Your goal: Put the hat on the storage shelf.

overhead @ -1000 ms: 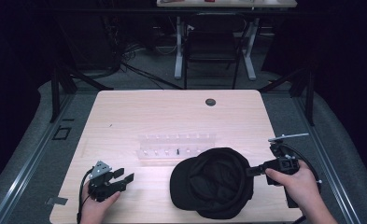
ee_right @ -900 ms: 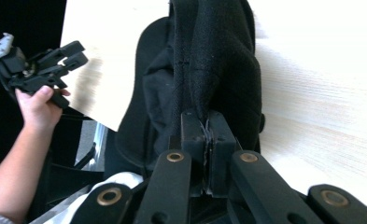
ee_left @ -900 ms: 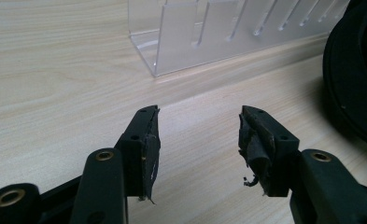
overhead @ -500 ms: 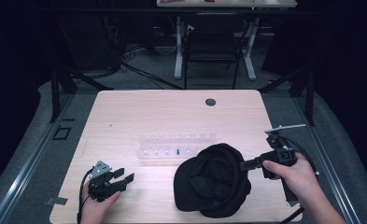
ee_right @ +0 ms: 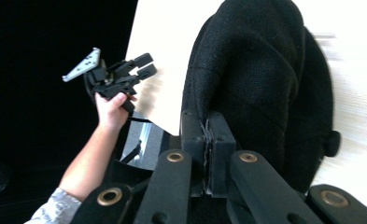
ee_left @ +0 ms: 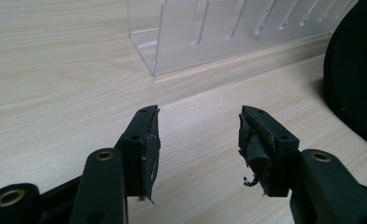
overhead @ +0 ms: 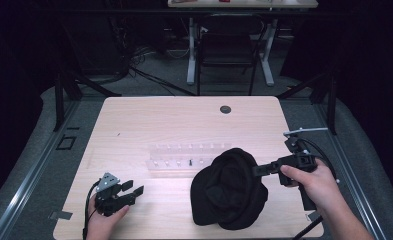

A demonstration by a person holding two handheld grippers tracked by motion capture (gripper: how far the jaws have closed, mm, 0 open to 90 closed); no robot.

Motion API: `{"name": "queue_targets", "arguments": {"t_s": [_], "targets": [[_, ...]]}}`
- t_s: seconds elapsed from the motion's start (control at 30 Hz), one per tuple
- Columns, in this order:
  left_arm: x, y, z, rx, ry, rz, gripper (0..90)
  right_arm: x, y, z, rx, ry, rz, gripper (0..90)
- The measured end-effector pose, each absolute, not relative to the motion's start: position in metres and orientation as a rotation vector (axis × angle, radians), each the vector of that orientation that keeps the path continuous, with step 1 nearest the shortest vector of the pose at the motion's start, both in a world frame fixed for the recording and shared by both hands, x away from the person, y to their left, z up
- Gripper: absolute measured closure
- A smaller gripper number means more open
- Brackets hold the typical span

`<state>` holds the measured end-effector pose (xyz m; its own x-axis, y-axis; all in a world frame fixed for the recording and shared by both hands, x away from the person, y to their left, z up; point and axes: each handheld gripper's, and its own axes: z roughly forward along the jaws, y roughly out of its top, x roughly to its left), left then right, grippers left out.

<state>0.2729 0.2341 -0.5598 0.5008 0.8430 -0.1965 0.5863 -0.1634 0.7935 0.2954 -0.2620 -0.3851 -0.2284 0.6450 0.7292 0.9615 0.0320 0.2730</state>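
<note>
One knit black cap [overhead: 229, 187], soft, crumpled, domed

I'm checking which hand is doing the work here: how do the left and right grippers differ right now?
The left gripper is open, with nothing between its fingers; the right gripper is shut on the edge of the black hat. The left gripper sits low by the table's near edge, apart from the hat; the right gripper lifts one side of it. Both are black and hand-held.
</note>
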Motion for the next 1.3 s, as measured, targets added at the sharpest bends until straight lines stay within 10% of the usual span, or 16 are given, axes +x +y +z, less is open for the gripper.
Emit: {"name": "queue_targets", "arguments": {"t_s": [1.3], "targets": [[0.273,0.234,-0.561,1.865,1.186,0.362,48.3,0.292,-0.256,-0.333,-1.53,-1.881,-1.225,88.6]]}}
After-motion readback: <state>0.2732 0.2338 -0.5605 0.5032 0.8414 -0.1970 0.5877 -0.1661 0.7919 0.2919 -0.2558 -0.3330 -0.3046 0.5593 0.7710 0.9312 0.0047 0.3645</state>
